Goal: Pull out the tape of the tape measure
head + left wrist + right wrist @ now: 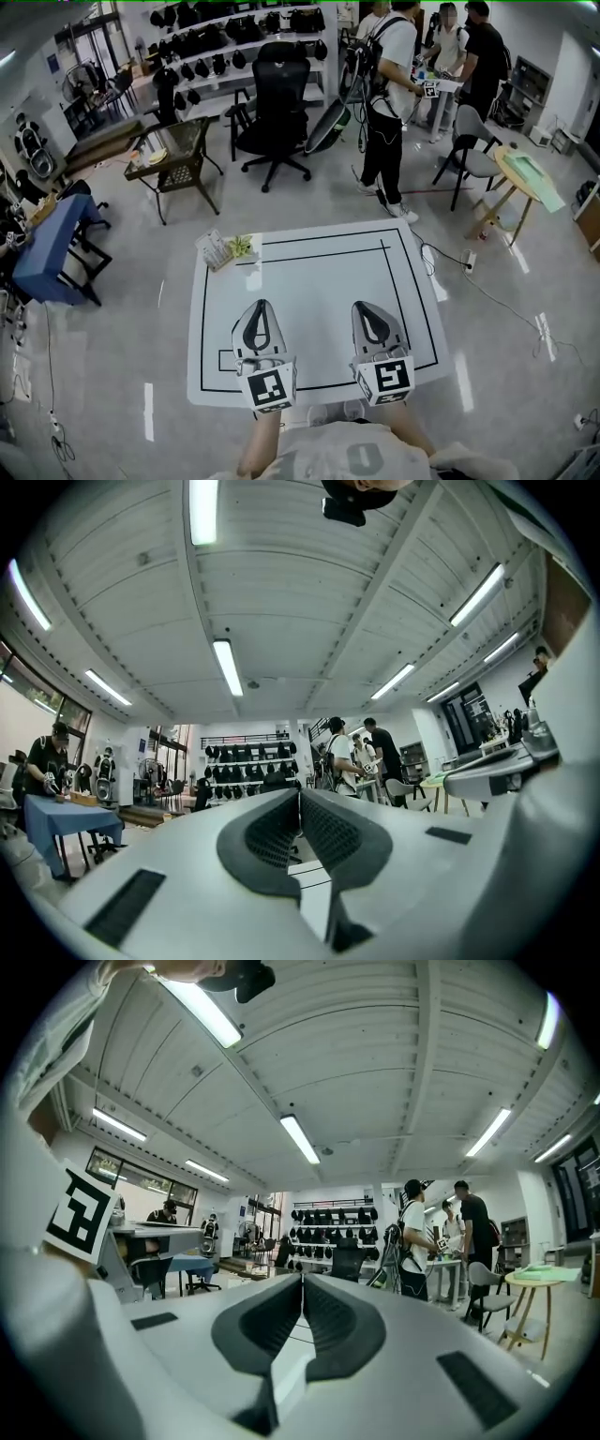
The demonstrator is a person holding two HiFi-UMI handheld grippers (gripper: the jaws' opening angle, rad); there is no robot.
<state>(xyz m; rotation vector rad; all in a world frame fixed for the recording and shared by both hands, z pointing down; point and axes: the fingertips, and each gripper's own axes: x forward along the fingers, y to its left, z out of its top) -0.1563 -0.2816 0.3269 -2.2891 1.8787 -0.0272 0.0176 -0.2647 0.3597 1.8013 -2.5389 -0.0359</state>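
A white table [319,281] with black rectangle lines stands in front of me. At its far left corner lie a small yellow-green object [244,246] and a pale packet [215,250]; I cannot tell whether either is the tape measure. My left gripper [262,304] and right gripper [363,307] sit side by side over the table's near part, both pointing away from me, both shut with nothing between the jaws. In the left gripper view the left gripper [298,794] has its dark pads pressed together. The right gripper [302,1279] looks the same in the right gripper view.
Beyond the table stand a black office chair [277,103], a wicker side table [174,155] and a grey chair [471,155]. Several people [389,94] stand at the back right. A blue table [52,246] is at the left. A power strip [469,260] and cable lie on the floor at the right.
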